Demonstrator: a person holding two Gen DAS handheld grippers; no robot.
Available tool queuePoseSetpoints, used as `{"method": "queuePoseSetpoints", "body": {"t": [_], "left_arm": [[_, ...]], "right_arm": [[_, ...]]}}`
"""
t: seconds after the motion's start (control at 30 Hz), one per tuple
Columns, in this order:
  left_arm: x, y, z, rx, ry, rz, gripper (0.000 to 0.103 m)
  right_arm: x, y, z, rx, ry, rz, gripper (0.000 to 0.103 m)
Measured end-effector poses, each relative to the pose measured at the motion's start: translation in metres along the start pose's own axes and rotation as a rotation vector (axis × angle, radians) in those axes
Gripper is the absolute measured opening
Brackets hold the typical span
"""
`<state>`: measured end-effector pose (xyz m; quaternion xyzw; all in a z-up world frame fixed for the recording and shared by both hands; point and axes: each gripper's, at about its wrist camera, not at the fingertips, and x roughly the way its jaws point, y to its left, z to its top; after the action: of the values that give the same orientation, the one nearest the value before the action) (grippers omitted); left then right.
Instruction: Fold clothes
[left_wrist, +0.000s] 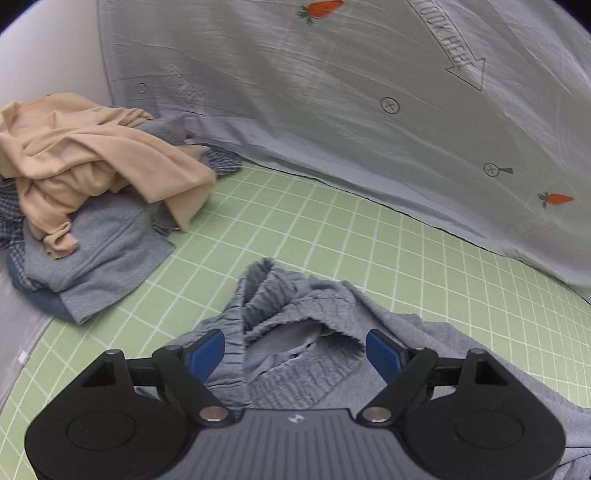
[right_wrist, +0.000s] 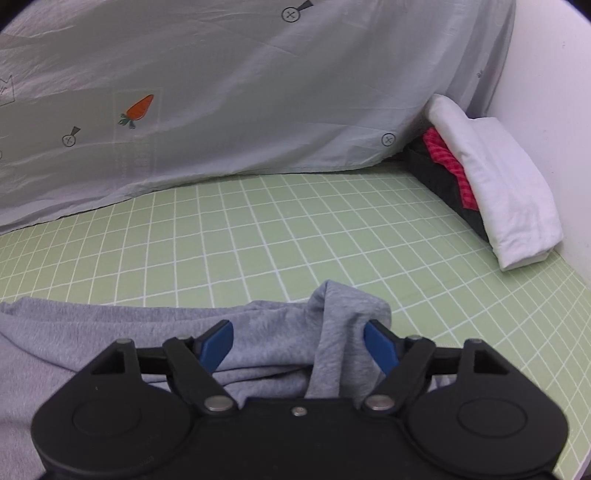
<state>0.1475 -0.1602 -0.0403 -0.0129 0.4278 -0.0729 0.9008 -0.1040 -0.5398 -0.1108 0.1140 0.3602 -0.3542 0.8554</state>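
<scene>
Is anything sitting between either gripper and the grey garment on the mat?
Nothing visible. The left gripper stands open with the grey garment's ribbed edge bunched between its fingers; the right gripper is open around a raised fold of it. The unfolded pile and folded stack lie off to the sides.

— How are you holding the left gripper (left_wrist: 295, 350)?

— You are keeping its jaws spread wide, the blue pads (left_wrist: 207, 352) standing well apart and pressing on nothing, the tool tilting downward.

— And the right gripper (right_wrist: 298, 347)?

— You are holding it the same way: jaws wide, its blue pads (right_wrist: 218, 345) clamping nothing, nose angling down.
</scene>
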Motion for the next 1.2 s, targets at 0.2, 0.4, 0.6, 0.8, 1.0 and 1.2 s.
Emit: {"method": "queuePoseSetpoints", "body": {"t": [0.2, 0.4, 0.6, 0.8, 1.0, 1.2], "left_arm": [[0.045, -0.019, 0.008, 0.044, 0.071, -0.003, 0.084], [0.079, -0.021, 0.011, 0.074, 0.121, 0.074, 0.084], [0.087, -0.006, 0.011, 0.021, 0.14, 0.078, 0.027], [0.06, 0.006, 0.015, -0.027, 0.078, 0.058, 0.01], [-0.006, 0.038, 0.017, -0.09, -0.059, 0.064, 0.008], [-0.063, 0.094, -0.017, -0.2, -0.097, 0.105, 0.008]], "right_arm": [[0.012, 0.023, -0.003, -0.073, 0.051, 0.064, 0.081], [0.037, 0.033, -0.004, -0.098, 0.124, 0.026, 0.08], [0.05, 0.041, -0.006, -0.185, 0.184, 0.043, 0.031], [0.024, 0.029, 0.0, -0.129, 0.109, 0.09, 0.004], [-0.031, 0.013, 0.005, -0.071, -0.043, 0.075, 0.002], [-0.069, -0.004, -0.015, -0.027, -0.051, 0.064, 0.002]]}}
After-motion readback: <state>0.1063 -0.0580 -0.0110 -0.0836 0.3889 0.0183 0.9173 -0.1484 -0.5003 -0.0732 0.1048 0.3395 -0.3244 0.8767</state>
